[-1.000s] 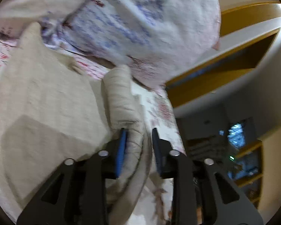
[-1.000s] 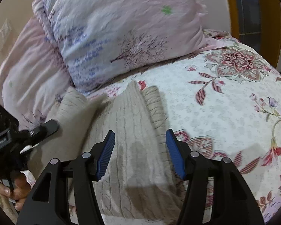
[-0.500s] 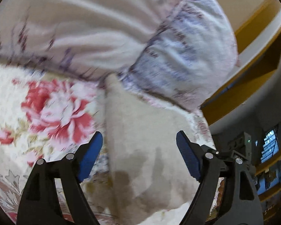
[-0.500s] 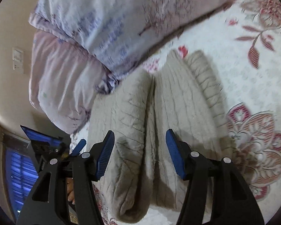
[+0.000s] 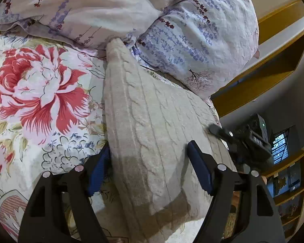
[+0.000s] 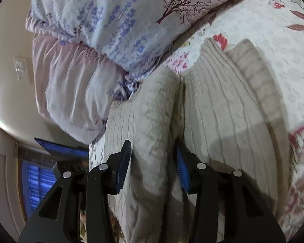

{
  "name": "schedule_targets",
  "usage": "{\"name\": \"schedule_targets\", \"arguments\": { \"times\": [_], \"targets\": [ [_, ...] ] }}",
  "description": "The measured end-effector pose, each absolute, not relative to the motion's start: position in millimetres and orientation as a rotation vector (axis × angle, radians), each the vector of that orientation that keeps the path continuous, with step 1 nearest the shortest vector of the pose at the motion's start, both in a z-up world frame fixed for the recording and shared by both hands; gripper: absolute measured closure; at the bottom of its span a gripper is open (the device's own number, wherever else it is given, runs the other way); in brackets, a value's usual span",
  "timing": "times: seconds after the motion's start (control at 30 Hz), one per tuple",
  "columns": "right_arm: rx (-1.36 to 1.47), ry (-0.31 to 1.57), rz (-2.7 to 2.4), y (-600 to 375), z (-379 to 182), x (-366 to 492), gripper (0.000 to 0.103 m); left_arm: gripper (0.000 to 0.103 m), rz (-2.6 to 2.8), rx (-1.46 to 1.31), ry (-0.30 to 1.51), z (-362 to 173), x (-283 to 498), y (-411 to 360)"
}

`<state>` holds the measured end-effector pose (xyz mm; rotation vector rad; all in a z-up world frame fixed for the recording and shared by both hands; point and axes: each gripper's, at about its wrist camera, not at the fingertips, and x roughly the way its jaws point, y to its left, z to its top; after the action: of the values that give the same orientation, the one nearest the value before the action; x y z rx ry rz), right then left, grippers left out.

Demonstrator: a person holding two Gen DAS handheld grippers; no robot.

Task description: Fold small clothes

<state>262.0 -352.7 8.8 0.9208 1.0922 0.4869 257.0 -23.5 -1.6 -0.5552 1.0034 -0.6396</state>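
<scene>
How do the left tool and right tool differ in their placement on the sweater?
The left tool is spread wide over a flat folded panel of the sweater; the right tool has a narrower gap, filled by a raised ridge. The left tool's one finger sits beside the sweater's edge over the bedspread; the right tool's both flank knit. Both point toward the pillows.

sweater [image 5: 152,125]: beige cable-knit wool-like cloth, soft, matt, ribbed at its hem
bedspread [image 5: 40,93] under the sweater: quilted printed cloth, matt, floral
pillows [image 6: 111,16] beyond the sweater: thin crinkled cotton-like cloth, matt
left gripper [image 5: 150,170]: matt black plastic, blue ridged rubbery pads, small shiny metal pins
right gripper [image 6: 154,164]: same black plastic and blue ribbed pads
shelf [image 5: 273,60] beside the pillows: smooth yellow-brown wood-look edging
</scene>
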Motion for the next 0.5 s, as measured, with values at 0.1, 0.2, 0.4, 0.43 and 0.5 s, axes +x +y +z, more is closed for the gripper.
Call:
{"name": "schedule_targets", "arguments": {
  "times": [0.1,0.2,0.4,0.43,0.5],
  "targets": [
    [0.876,1.082,0.447,-347,9,269,0.081,0.026,-0.643,-0.585,0.998,-2,256,-20],
    [0.763,1.008,0.416,-344,26,263,0.084,0.024,-0.634,-0.602,0.982,-1,253,-14],
    [0.567,0.839,0.323,-349,73,240,0.086,0.023,-0.624,-0.573,0.947,6,248,-14],
    [0.542,0.818,0.297,-352,79,236,0.086,0.023,-0.629,-0.565,0.941,7,247,-15],
    [0.494,0.785,0.226,-363,87,227,0.086,0.023,-0.63,-0.545,0.933,9,245,-19]
  ]
}}
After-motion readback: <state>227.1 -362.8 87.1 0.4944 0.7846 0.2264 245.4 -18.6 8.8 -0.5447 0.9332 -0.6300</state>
